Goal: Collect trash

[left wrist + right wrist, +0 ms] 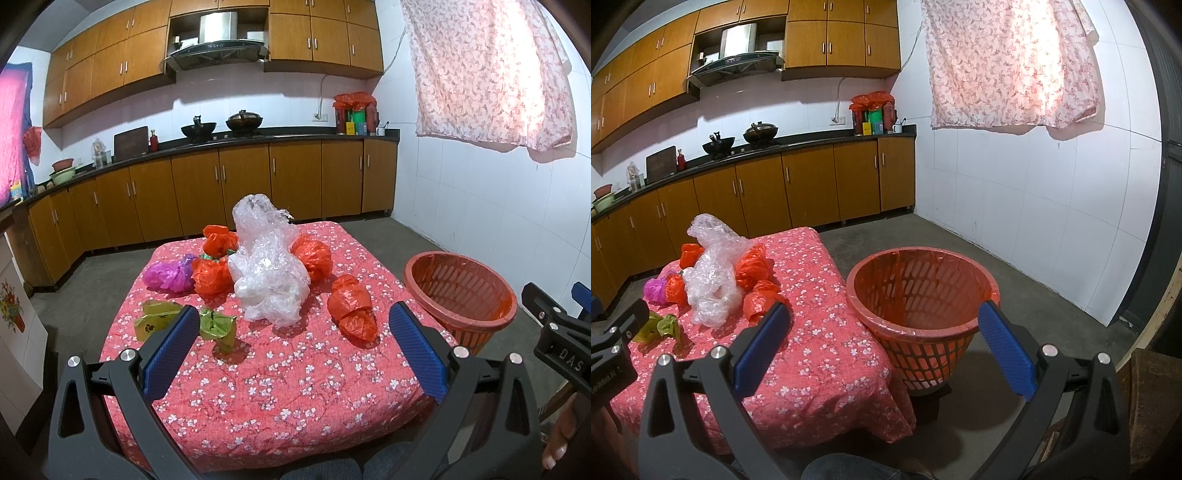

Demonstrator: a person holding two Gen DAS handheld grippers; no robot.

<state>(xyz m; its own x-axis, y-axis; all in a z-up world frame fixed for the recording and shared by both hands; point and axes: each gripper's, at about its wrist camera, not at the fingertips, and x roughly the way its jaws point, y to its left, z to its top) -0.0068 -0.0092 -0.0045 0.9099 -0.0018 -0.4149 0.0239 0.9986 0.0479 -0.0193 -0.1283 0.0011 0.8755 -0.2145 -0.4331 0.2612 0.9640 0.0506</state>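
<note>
The left gripper (295, 343) with blue pads has its jaws wide apart and holds nothing; it is above the near part of the table with a red flowered cloth (280, 387). The right gripper (882, 347) is also spread and empty, in front of the red plastic lattice basket (919, 291) beside the table. On the cloth lie a big clear bubble-wrap bundle (269, 266), several crumpled red plastic bags (351, 306), a purple bag (170, 275) and green wrappers (218, 325).
</note>
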